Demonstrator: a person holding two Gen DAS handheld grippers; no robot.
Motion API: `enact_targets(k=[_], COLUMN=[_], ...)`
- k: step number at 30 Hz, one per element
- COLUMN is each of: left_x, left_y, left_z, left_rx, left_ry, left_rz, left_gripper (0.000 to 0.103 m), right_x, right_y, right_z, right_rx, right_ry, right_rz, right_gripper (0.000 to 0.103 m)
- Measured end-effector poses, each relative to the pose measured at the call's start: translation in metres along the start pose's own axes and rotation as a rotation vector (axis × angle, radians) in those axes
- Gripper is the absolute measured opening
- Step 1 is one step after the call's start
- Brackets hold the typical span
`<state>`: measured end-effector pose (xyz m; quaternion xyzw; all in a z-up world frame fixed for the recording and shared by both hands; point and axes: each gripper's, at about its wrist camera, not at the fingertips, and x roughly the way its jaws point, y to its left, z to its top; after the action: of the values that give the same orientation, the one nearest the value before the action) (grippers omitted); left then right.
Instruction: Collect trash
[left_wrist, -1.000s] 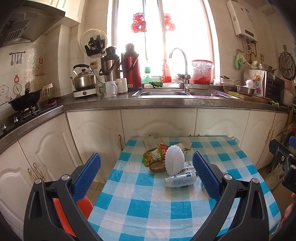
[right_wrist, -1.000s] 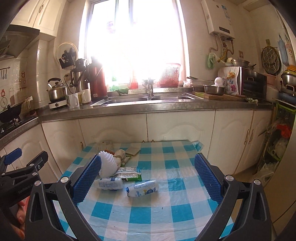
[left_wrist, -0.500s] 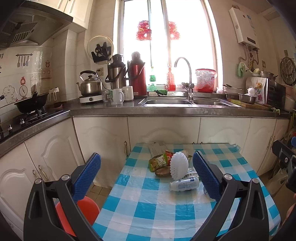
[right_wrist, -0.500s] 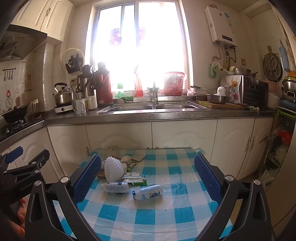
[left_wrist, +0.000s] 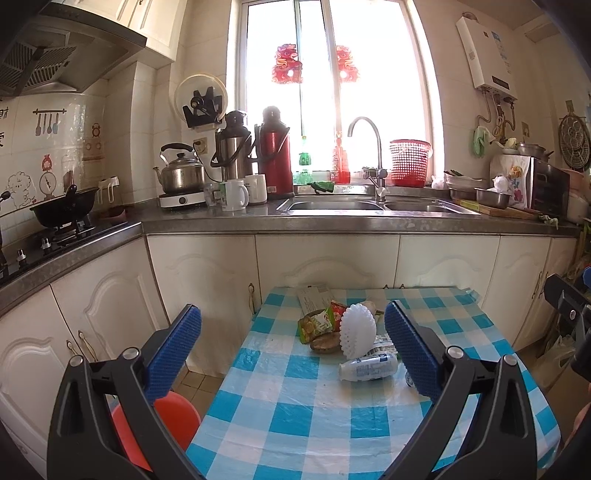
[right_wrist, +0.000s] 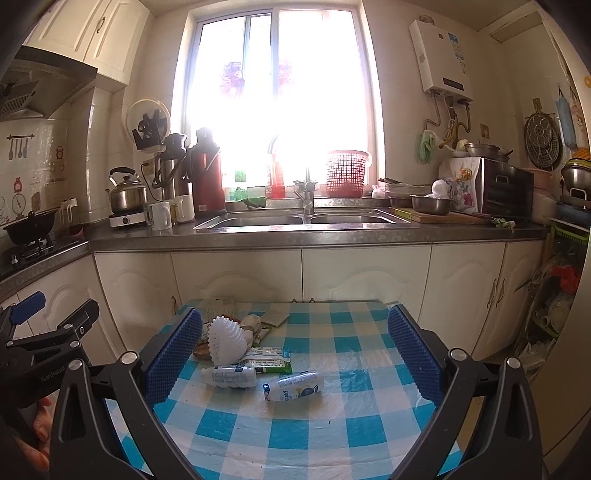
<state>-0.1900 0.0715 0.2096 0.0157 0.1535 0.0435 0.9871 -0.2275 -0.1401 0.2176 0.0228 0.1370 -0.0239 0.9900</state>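
Note:
Trash lies on a blue-and-white checked table (left_wrist: 295, 417): a white ridged paper cup stack (left_wrist: 357, 330), a small white bottle (left_wrist: 367, 366), a green snack wrapper (left_wrist: 314, 326) and a brown shell-like piece (left_wrist: 325, 343). In the right wrist view I see the paper stack (right_wrist: 226, 339), two small white bottles (right_wrist: 231, 376) (right_wrist: 293, 386) and a green wrapper (right_wrist: 269, 359). My left gripper (left_wrist: 293, 350) is open and empty, held above the table's near left. My right gripper (right_wrist: 295, 354) is open and empty above the near edge.
A red-orange bin (left_wrist: 170, 417) stands on the floor left of the table. White cabinets (left_wrist: 325, 258) and a counter with sink (left_wrist: 332, 205), kettle (left_wrist: 181, 173) and thermoses lie beyond. Cluttered shelves (right_wrist: 557, 295) stand at the right.
Both grippers have risen and pulled back a little, so the table and trash look lower and farther away. Both stay open and empty.

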Motion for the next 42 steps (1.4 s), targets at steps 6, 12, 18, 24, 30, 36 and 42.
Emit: enact_targets(k=[6,12,18,24,30,36,42], left_x=[0.002,0.010,0.018,0.027,0.041,0.066,0.100], left_y=[0.001,0.000,-0.001,-0.003,-0.005,-0.002,0.003], left_z=[-0.001,-0.003,-0.007,-0.012,-0.021,-0.043,-0.072], left_rx=[0.000,0.004,0.007,0.010,0.014,0.005,0.019], left_ry=[0.010,0.034,0.049,0.068,0.100,0.160,0.253], left_rz=[0.002,0.007,0.010,0.012,0.016,0.001,-0.087], left_gripper=[0.100,0.100,0.100,0.100,0.100,0.100,0.100], right_x=[-0.003,0.000,0.004,0.008,0.025,0.066,0.102], right_y=[0.000,-0.002,-0.003,-0.004,-0.010,-0.015,-0.026], right_z=[-0.001,-0.002,-0.005,-0.006,-0.014,-0.041,-0.074], right_rx=[-0.011,-0.005,0.001,0.005,0.011,0.029,0.080], right_ry=[-0.018,-0.029,-0.029,-0.029,0.010,0.165,0.294], right_rz=[0.002,0.026,0.032,0.029,0.028,0.079,0.098], right_gripper=[0.099,0.099,0.099,0.099,0.099,0.099,0.099])
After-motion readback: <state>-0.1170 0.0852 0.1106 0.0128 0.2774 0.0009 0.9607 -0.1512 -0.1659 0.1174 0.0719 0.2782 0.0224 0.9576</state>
